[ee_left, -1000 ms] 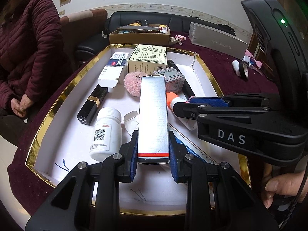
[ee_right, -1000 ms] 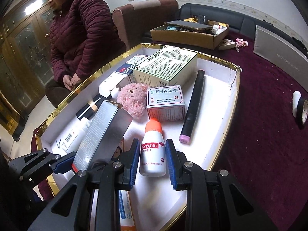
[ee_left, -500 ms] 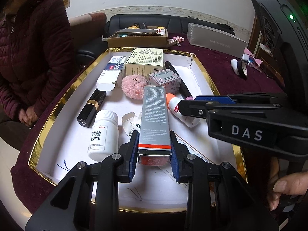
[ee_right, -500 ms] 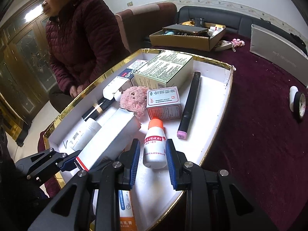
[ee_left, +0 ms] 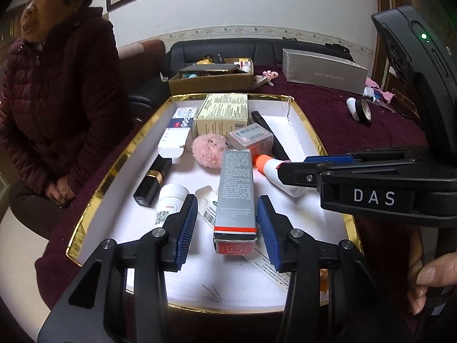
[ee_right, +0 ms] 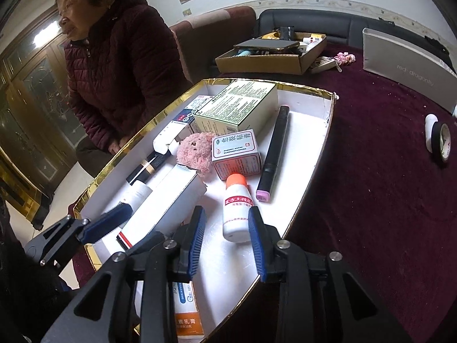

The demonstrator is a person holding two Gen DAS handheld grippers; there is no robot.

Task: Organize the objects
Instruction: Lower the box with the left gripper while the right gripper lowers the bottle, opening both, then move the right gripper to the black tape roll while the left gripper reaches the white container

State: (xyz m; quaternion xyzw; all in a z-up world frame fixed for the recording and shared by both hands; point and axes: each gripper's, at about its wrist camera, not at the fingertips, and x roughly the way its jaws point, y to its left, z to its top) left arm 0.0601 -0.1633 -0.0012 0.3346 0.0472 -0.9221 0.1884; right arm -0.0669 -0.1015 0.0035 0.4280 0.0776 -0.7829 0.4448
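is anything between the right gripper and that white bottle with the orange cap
No. The white bottle with the orange cap lies in the gold-rimmed tray between the right gripper pads, which have just been opening and stand clear of it. Nothing lies in the gap; the silver carton sits off to its left.

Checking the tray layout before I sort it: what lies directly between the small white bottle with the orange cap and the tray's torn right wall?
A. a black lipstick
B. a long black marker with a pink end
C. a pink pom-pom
B: in the right wrist view, the long black marker lies beside the orange-capped bottle, on its tray-wall side.
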